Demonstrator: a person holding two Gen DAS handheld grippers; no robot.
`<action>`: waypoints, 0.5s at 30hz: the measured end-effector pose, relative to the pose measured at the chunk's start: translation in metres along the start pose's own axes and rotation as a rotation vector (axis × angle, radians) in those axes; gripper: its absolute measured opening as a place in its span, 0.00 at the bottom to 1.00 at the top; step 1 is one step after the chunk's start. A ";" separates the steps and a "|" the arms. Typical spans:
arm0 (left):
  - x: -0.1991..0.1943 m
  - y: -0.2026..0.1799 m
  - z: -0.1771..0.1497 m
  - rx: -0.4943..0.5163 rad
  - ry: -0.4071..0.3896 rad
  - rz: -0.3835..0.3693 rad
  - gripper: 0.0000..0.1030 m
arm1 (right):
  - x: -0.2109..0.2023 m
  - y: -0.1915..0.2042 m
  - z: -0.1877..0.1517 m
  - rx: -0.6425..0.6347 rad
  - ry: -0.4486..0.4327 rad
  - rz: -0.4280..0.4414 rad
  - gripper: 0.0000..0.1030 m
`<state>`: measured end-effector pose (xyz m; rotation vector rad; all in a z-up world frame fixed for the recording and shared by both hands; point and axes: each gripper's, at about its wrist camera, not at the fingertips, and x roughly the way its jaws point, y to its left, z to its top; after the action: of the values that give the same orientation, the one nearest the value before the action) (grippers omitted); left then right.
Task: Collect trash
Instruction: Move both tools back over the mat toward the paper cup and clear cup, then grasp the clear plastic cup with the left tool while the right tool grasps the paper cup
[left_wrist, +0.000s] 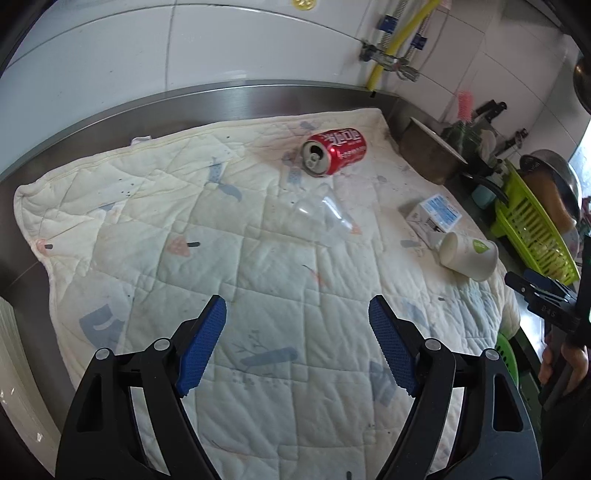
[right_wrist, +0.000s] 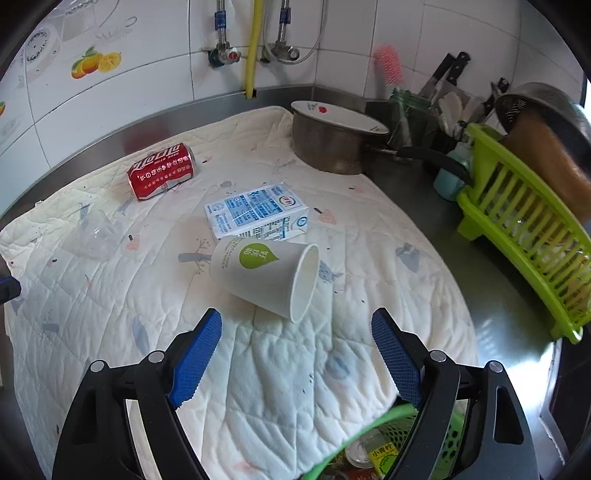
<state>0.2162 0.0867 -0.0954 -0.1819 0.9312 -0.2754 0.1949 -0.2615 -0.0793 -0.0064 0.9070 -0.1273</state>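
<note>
A red soda can (left_wrist: 334, 150) (right_wrist: 161, 171) lies on its side at the far part of a quilted mat (left_wrist: 258, 280) (right_wrist: 280, 369). A clear plastic cup (left_wrist: 325, 218) (right_wrist: 96, 238) lies on its side mid-mat. A blue-and-white carton (left_wrist: 436, 214) (right_wrist: 256, 214) lies flat, with a white paper cup (left_wrist: 467, 254) (right_wrist: 269, 277) with a green leaf mark tipped over beside it. My left gripper (left_wrist: 297, 314) is open and empty above the mat's near part. My right gripper (right_wrist: 295, 325) is open and empty, just short of the paper cup. It shows in the left wrist view (left_wrist: 535, 291) at the right edge.
A green basket (right_wrist: 399, 432) holding trash sits under the right gripper at the mat's near edge. A lidded metal pot (right_wrist: 332, 136) stands at the mat's far right corner. A green dish rack (right_wrist: 528, 229), knives and a brush are on the right. A tiled wall with pipes is behind.
</note>
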 end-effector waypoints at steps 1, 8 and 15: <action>0.001 0.003 0.001 -0.004 0.002 0.004 0.77 | 0.008 -0.001 0.003 0.007 0.013 0.005 0.78; 0.017 0.006 0.016 0.011 0.012 0.018 0.77 | 0.048 -0.003 0.015 0.041 0.065 0.025 0.78; 0.045 -0.011 0.050 0.066 0.002 -0.028 0.77 | 0.067 0.004 0.020 0.044 0.085 0.065 0.72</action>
<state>0.2801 0.0639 -0.0979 -0.1341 0.9208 -0.3322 0.2516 -0.2658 -0.1196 0.0695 0.9881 -0.0874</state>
